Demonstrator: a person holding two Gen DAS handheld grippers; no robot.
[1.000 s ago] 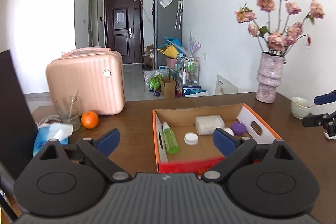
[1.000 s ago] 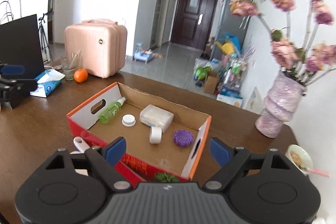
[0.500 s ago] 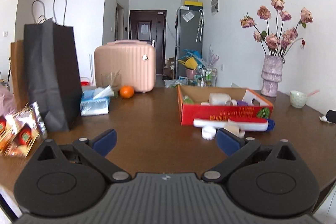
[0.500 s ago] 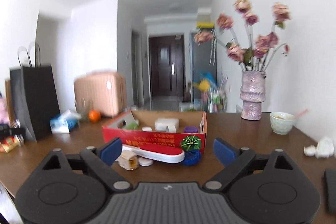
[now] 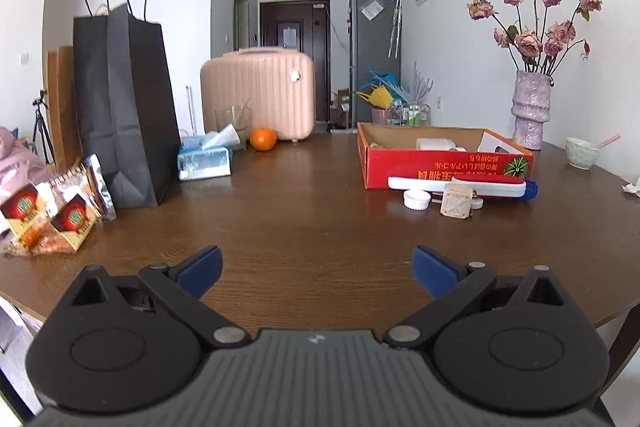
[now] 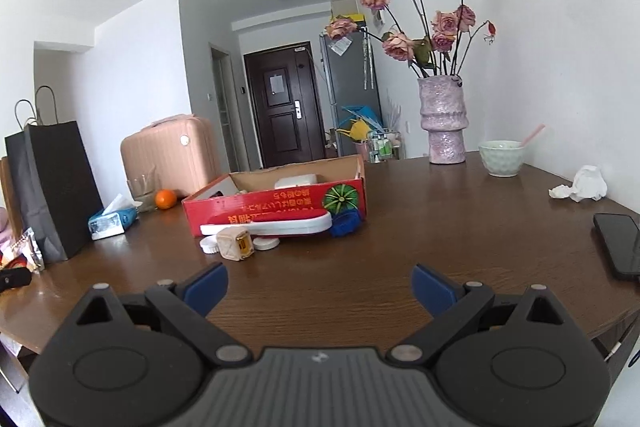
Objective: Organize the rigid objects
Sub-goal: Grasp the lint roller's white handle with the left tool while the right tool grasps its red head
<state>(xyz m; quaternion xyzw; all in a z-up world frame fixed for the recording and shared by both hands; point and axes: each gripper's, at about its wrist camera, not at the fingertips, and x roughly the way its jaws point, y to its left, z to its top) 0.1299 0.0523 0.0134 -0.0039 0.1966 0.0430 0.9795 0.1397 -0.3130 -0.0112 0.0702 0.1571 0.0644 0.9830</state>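
- The left gripper (image 5: 316, 269) was held wide open, and nothing was seen between its blue pads (image 5: 199, 270). Its jaws had just been opened a little more.
- The right gripper (image 6: 320, 287) was held wide open too, with nothing between its pads (image 6: 206, 286). Its jaws had just been opened more as well.
- Both were kept low over the near edge of the table (image 5: 304, 219), well apart from the things to be tidied. It was judged that the jaws were spread so that a thing could be picked up next.
- Farther out, loose things were left on the table just in front of the box (image 5: 444, 167): a red and white case (image 5: 456, 183), a white cap (image 5: 417, 200), a small wooden cube (image 5: 457, 203) and a blue round thing (image 6: 346, 222).
- The case was laid along the box's front wall, maybe touching it. The cube and cap were set just beside the case.
- Some things were already put inside the box, like a white block (image 5: 434, 143). The rest of its inside was hidden by the wall.
- It was judged that the loose things were meant to be put in the box, and that most of the job was not yet done.
- A bag (image 5: 124, 107) and a vase (image 6: 443, 119) were stood far off to the sides, out of the way.
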